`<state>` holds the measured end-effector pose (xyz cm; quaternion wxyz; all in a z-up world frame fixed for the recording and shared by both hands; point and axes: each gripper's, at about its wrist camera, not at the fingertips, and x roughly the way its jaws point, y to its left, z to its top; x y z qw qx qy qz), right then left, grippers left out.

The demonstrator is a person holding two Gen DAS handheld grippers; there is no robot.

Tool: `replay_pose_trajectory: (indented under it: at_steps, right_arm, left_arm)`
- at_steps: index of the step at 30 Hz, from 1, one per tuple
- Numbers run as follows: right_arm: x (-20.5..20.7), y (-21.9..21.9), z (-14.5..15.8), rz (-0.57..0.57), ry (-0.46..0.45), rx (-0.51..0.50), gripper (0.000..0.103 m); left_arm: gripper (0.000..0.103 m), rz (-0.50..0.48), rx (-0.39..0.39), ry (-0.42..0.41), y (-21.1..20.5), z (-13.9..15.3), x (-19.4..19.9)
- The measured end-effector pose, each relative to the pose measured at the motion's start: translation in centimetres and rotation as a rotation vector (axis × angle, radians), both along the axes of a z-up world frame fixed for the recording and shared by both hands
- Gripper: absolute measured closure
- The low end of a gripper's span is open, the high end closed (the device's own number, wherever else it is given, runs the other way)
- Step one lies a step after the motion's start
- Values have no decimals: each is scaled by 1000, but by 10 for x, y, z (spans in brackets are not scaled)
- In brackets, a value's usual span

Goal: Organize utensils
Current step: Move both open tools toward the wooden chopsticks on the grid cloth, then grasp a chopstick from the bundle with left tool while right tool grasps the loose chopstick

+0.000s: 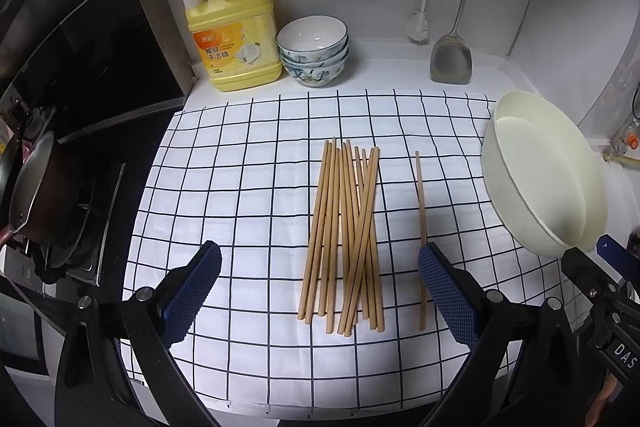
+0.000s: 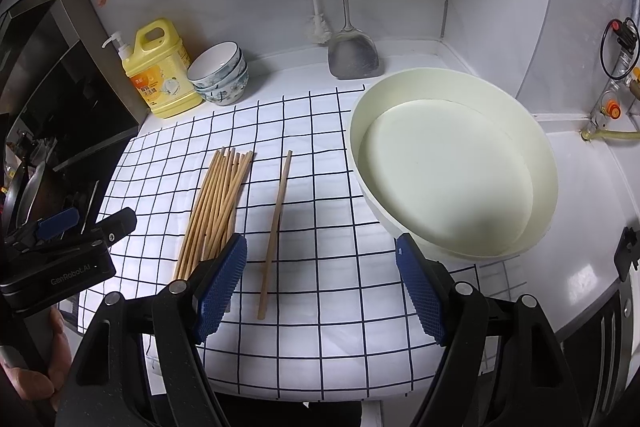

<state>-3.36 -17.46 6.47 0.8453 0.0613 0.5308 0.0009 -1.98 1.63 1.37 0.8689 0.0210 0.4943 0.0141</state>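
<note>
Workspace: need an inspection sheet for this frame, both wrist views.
Surface: checked cloth on a white counter, lying flat.
Job's things: pile of chopsticks on the cloth; single chopstick apart, on the basin side; cream basin empty.
Clutter: detergent bottle, stacked bowls, spatula, bottle brush.
Grippers: left gripper open, over the pile; right gripper open, holding nothing.
Cables: black cable on the right wall.
Surroundings: stove with pot to the left.
</note>
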Motion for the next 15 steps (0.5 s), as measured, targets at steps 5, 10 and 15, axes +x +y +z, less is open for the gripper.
replay_pose_trajectory:
  at_steps: [5,10,15]
  right_arm:
    - [2,1,0,-1,3,1,30]
    - [0,9,-7,-3,19,2,30]
    - [2,21,-18,2,31,22,30]
  left_arm:
    - [6,2,-2,4,3,-1,1]
    - [6,-7,-8,29,14,-8,4]
    - [6,-23,6,40,27,-20,8]
